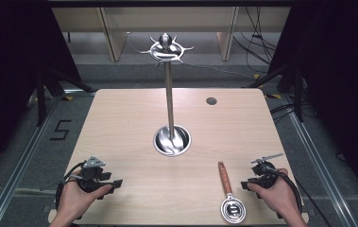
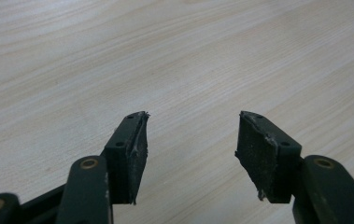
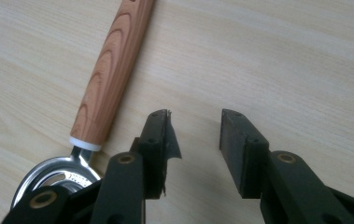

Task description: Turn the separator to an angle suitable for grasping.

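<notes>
Lying at the lower right of the tabletop (image 1: 134, 198), the strainer (image 1: 228, 194) sits just beside the right gripper (image 3: 194, 140), fingers apart and empty. Its wooden handle (image 3: 111, 70) looks stiff, light and grippy; the steel head (image 3: 53, 179) seems slippery. Left gripper (image 2: 191, 144) is also apart. Farther off stands the rack (image 1: 169, 94).

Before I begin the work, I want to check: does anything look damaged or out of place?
Yes, slightly. The rubber pads of the right tool are frayed at their edges, and those of the left tool too. The wooden-handled utensil lies flat on the table, not on the rack.
</notes>
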A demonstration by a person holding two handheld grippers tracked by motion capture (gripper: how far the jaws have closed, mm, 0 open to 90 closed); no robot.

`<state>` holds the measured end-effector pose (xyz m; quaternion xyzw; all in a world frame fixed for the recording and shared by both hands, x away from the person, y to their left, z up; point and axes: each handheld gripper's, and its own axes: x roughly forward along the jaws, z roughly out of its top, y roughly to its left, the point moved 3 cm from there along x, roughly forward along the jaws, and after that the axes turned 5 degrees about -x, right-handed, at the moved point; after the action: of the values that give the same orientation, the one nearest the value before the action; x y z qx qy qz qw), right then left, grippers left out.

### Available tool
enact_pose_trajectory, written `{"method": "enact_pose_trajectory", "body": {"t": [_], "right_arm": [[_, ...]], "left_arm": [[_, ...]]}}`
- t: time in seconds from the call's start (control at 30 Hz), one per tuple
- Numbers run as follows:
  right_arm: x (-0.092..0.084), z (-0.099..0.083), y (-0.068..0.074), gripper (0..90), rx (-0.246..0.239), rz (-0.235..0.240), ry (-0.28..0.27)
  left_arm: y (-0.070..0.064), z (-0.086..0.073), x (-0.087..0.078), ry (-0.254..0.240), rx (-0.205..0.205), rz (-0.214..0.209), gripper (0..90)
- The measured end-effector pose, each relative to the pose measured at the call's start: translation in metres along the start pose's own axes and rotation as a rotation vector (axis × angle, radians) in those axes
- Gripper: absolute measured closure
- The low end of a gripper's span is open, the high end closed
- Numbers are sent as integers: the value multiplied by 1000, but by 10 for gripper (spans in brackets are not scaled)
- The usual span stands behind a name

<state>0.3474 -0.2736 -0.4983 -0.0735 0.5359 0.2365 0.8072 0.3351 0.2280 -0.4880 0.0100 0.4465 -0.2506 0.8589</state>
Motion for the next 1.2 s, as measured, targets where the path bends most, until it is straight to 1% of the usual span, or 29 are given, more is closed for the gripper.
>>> {"method": "enact_pose_trajectory", "body": {"t": [0.03,0.13,0.17,0.2,0.23,0.27,0.3,0.33,0.37,0.4,0.43,0.47,0.53,0.63,0.67,0.73,0.77,0.8,0.83,0.87,0.9,0.97,1.0,1.03,1.07,1.1,1.13,1.17,1.2], "right_arm": [[0,0,0,630,-7,-1,13],[-1,1,6,650,15,15,29],[-2,4,6,671,-16,11,13],[-4,5,10,701,6,14,27],[-4,7,9,741,-30,9,15],[-2,9,15,769,10,10,-1],[-2,9,15,769,10,10,-1],[-6,17,20,836,20,-9,48],[-7,20,21,849,32,-15,64],[-6,25,19,866,10,-53,77],[-6,25,19,866,10,-53,77],[-3,34,16,900,25,-66,91],[2,43,15,900,28,-67,108],[9,50,14,900,27,-65,130],[21,56,14,900,0,-65,160],[29,60,17,900,-35,-47,184],[29,60,17,900,-35,-47,184],[33,61,21,900,-22,-46,209],[33,61,24,900,27,-49,250],[33,62,27,900,38,-36,267],[34,62,26,900,17,-33,269],[35,62,28,900,25,-31,256],[37,62,27,900,9,-39,231],[38,63,27,900,-7,-34,229],[42,65,24,900,-61,-36,206],[42,65,24,900,-61,-36,206],[42,67,26,900,-68,-41,212],[42,68,28,900,-61,-40,209],[42,69,29,900,-69,-30,214]], "left_arm": [[0,0,0,-2,-4,0,416],[0,1,-1,-4,-2,-7,414],[0,1,0,-6,-4,-1,414],[-1,1,-1,-1,-3,3,414],[-1,1,1,0,-7,-1,414],[-1,1,1,2,8,-7,415],[-1,1,1,2,8,-7,416],[-1,1,2,0,20,1,418],[-1,1,2,0,20,1,418],[-2,1,1,-3,24,-2,418],[-2,1,1,-3,24,-2,418],[-4,2,-1,-8,31,3,418],[-3,2,0,-13,32,-8,418],[-3,2,-1,-7,33,-1,418],[-2,2,0,-2,30,-8,417],[-1,2,0,-12,19,-4,415],[-1,2,0,-12,19,-4,414],[-1,3,-1,-12,21,-16,413],[0,3,-1,-18,24,-10,413],[0,4,-2,-26,24,-10,413],[1,5,-5,-26,37,-13,414],[0,5,-5,-32,38,-14,412],[0,6,-6,-32,40,-16,412],[0,6,-6,-29,43,-20,411],[0,6,-6,-28,45,-19,410],[0,6,-6,-28,45,-19,410],[0,5,-5,-27,31,-16,409],[0,5,-4,-26,29,-20,409],[0,5,-4,-25,31,-21,409]]}}
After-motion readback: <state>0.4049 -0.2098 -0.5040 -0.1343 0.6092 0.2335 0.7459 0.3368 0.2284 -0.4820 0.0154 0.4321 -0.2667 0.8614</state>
